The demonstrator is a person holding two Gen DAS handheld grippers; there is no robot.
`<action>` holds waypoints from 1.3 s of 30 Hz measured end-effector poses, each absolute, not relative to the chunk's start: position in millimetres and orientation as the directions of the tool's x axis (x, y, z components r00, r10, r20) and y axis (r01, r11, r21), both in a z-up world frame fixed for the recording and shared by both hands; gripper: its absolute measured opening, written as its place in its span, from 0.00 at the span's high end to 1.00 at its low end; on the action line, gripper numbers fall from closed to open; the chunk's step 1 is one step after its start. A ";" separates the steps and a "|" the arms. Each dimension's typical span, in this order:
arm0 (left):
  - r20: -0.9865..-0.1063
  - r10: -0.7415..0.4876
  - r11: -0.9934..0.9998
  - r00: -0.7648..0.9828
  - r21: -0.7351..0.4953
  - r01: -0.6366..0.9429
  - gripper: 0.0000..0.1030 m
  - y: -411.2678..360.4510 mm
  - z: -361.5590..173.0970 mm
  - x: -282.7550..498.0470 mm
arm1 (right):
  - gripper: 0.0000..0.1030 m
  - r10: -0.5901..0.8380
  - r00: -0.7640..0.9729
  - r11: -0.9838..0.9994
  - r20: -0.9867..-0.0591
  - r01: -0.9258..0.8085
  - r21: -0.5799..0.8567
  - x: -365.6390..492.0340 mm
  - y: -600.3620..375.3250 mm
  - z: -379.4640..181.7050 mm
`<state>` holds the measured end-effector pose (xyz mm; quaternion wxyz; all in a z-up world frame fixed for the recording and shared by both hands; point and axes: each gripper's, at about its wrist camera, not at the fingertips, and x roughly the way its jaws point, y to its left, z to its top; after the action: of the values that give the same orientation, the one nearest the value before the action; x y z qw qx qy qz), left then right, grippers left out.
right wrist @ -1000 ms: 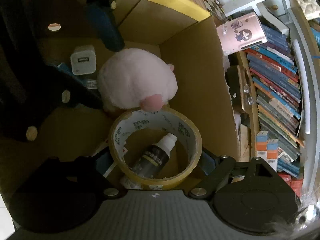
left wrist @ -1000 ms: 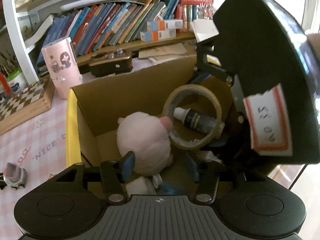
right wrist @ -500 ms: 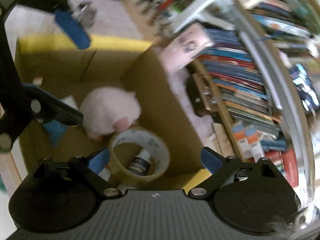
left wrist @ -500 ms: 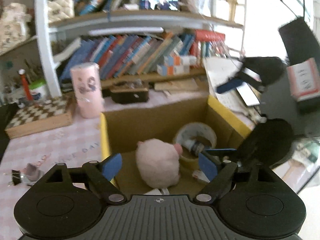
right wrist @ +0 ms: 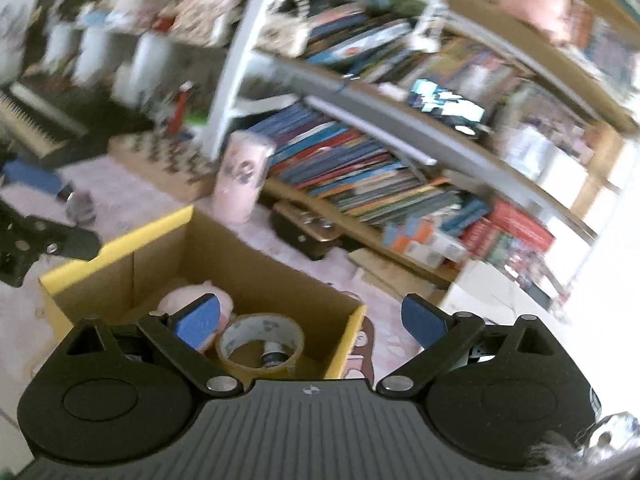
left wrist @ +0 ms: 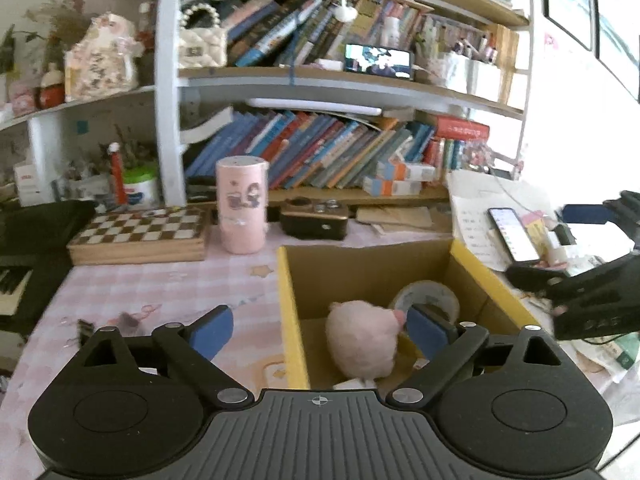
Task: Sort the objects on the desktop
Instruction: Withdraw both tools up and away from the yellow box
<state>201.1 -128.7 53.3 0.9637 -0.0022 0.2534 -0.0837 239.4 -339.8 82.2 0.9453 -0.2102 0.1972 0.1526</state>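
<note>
A cardboard box with a yellow rim point(left wrist: 285, 304) point(right wrist: 120, 240) stands on the pink checked desk. In it lie a pink plush toy point(left wrist: 362, 344) point(right wrist: 176, 300) and a tape roll point(left wrist: 426, 298) point(right wrist: 260, 344) with a small bottle point(right wrist: 274, 350) inside its ring. My left gripper point(left wrist: 318, 330) is open and empty, raised above the box's near left edge. My right gripper point(right wrist: 310, 318) is open and empty, above the box's near right corner. The right gripper also shows at the right edge of the left wrist view point(left wrist: 592, 296).
A pink cylinder with cartoon figures point(left wrist: 241, 204) point(right wrist: 240, 178), a chessboard box point(left wrist: 140, 236), a dark case point(left wrist: 314, 218) and bookshelves stand behind the box. A small grey item and a clip point(left wrist: 124, 322) lie left of the box. A phone point(left wrist: 514, 234) lies on papers to the right.
Both grippers have risen out of the box and pulled back, with jaws opened wide. The tape roll, bottle and plush stay inside the box.
</note>
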 end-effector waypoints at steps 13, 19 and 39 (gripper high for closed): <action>-0.513 -0.137 0.988 0.848 -0.005 0.157 0.06 -95.0 33.2 150.8 | 0.05 0.066 0.892 0.996 -0.447 -0.087 -0.026 164.2 -331.6 52.0; -0.541 -0.138 0.987 0.830 -0.007 0.160 0.06 -74.0 21.0 134.0 | 0.05 0.012 0.870 0.999 -0.493 0.009 0.039 136.4 -309.2 35.1; -0.571 -0.096 0.990 0.815 0.030 0.138 0.06 2.0 3.8 78.4 | 0.07 0.018 0.803 0.996 -0.596 0.038 0.083 59.8 -199.5 3.5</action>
<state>78.4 2.0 3.8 0.9520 0.0350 0.2977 -0.0615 59.8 -199.5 3.5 0.9484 0.0453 0.3137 -0.0053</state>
